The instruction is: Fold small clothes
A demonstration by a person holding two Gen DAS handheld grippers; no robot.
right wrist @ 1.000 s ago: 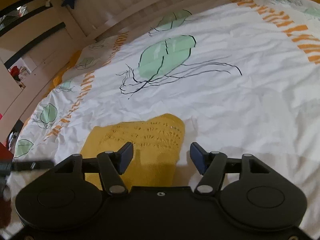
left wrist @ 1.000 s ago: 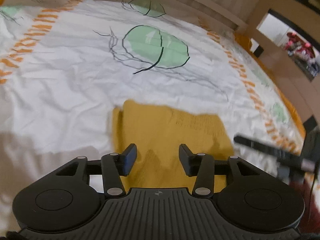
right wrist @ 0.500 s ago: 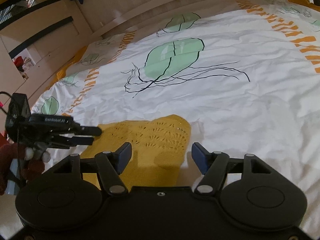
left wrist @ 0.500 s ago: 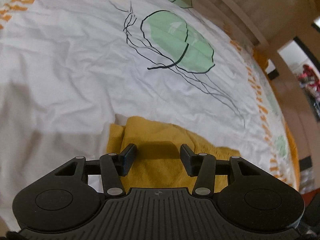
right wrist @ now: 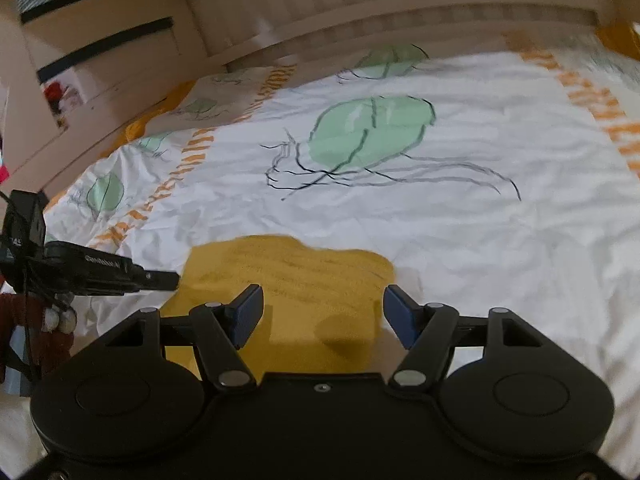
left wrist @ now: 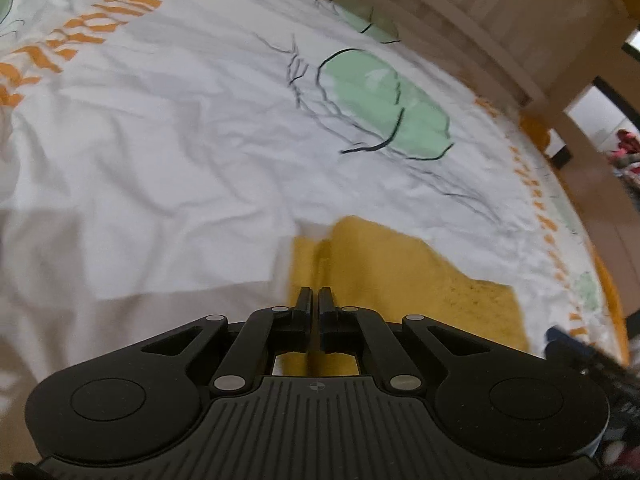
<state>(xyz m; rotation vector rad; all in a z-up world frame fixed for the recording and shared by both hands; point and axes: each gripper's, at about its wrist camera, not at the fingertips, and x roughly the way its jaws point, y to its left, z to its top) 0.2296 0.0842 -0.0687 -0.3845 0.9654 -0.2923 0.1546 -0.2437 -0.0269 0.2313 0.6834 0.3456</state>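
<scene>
A small mustard-yellow knitted garment (left wrist: 404, 280) (right wrist: 296, 272) lies folded flat on the white duvet (left wrist: 180, 152). My left gripper (left wrist: 314, 300) points down at the garment's near left edge. Its jaws are closing tight there, pinching a raised ridge of the yellow fabric. In the right wrist view the left gripper (right wrist: 174, 278) reaches in from the left, its tip touching the garment's left edge. My right gripper (right wrist: 324, 310) hovers open over the garment's near right part, nothing between its blue pads (right wrist: 248, 308). Its blurred tip (left wrist: 560, 338) shows at the right of the left wrist view.
The duvet (right wrist: 480, 240) carries green leaf prints (right wrist: 368, 128) and orange striped bands (left wrist: 100, 28). A wooden slatted bed rail (right wrist: 400, 4) runs along the far side. A dark red sleeve (right wrist: 36, 320) shows behind the left gripper. Pale shelving (right wrist: 100, 52) stands at the far left.
The left gripper dropped onto the garment's left edge and went from open to shut on it. The right gripper stayed open and shifted a little, rolling slightly.
</scene>
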